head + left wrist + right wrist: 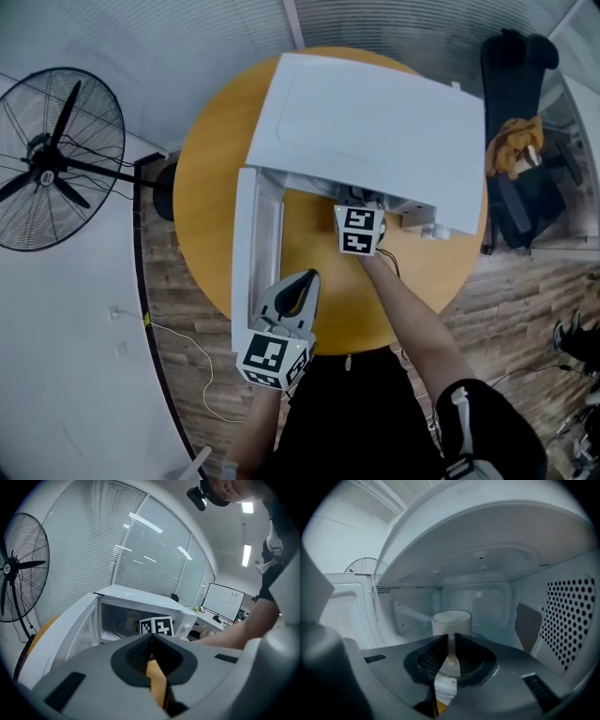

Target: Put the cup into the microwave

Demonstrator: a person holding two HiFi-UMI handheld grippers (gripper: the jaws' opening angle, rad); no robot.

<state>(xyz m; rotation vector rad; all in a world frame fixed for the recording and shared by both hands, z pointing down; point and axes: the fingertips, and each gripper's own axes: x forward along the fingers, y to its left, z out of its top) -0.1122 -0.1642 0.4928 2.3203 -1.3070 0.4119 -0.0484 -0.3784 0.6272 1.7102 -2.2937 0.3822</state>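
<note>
Cup (451, 622), light, stiff and likely breakable, is pinched by its thin handle (451, 652) in the right claw (450, 637) inside the microwave (562, 620); left claw (151, 638) is seen closed, empty.

A round, yellowish wooden table (202, 216) stands on a floor (187, 309) of brown wood planks. A black pedestal fan (52, 159) stands to its left, by a white wall, and a thin cable (192, 342) lies on the floor. Pale blinds (140, 550) cover the tall windows. A black chair (511, 112) stands at the right. A whiteboard (225, 599) stands farther off, under lit ceiling strip lights (246, 555).
</note>
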